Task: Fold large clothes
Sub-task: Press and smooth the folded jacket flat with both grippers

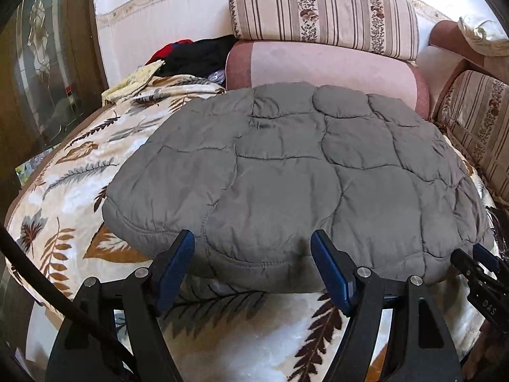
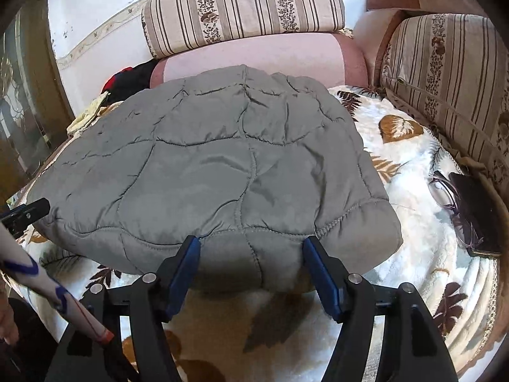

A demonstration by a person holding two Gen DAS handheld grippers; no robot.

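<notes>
A grey quilted garment [image 1: 286, 172] lies folded into a thick pad on a leaf-patterned blanket [image 1: 79, 191]. In the left wrist view my left gripper [image 1: 253, 238] stands open at the garment's near edge, left of its middle. The edge lies between the blue pads [image 1: 173, 270], and they do not press on it. My right gripper [image 1: 477, 264] shows at the far right of that view. In the right wrist view the right gripper [image 2: 252, 242] is open at the near edge of the garment [image 2: 206, 165], close to its right corner. The left gripper [image 2: 31, 210] appears there at the left edge.
Behind the garment are a pink bolster [image 1: 318, 67] and a striped cushion [image 1: 324, 9]. More striped cushions [image 2: 445, 79] stand on the right. Red and black clothes [image 1: 191, 54] are piled at the back left. Glasses [image 2: 448, 197] and a dark flat object [image 2: 477, 210] lie to the right. A sleeve [image 2: 47, 286] is at lower left.
</notes>
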